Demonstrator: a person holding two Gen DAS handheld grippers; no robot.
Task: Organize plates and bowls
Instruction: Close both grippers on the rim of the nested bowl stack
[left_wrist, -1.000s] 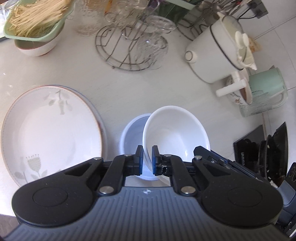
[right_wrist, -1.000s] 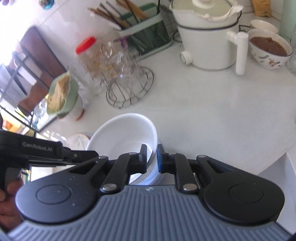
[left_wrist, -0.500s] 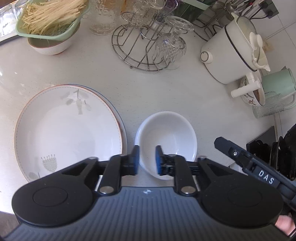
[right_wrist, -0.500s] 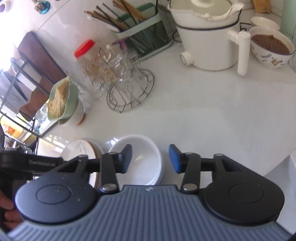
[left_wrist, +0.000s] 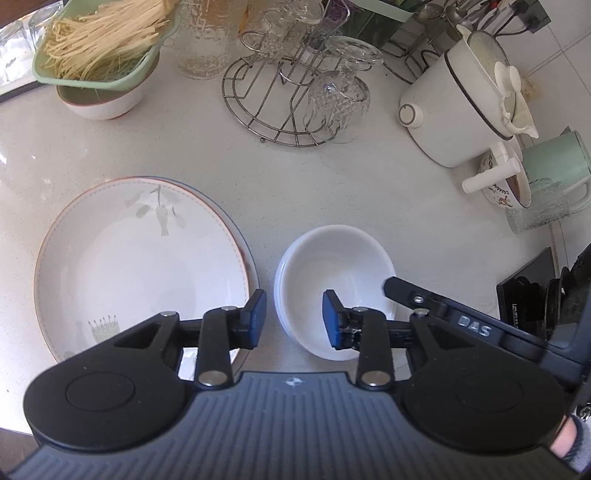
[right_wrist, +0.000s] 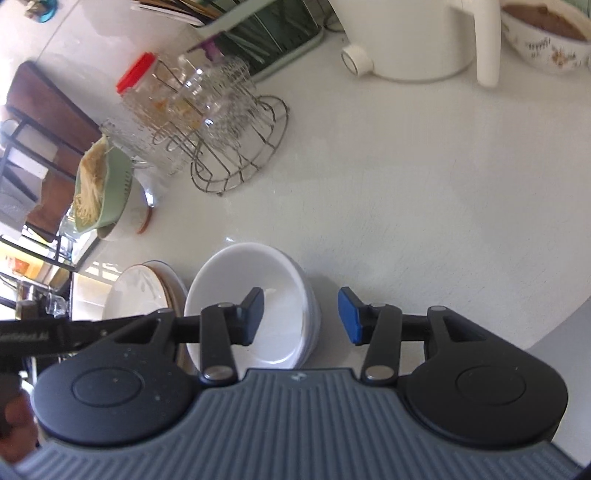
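Now | bowls (left_wrist: 334, 291): two nested | plates (left_wrist: 140, 266): two stacked | both tools opening, empty

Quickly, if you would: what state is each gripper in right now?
Left gripper: open, just been opening, astride the white bowl's rim, gripping nothing.
Right gripper: open, just opened, holding nothing.

The right gripper (left_wrist: 461, 321) carries the white letters "DAS" on its black arm. The left gripper (right_wrist: 22, 336) also bears lettering, perhaps "GenRobot.AI", too blurred to read.

Bright daylight, soft shadows; fisheye-bent edges; right wrist view motion-blurred.
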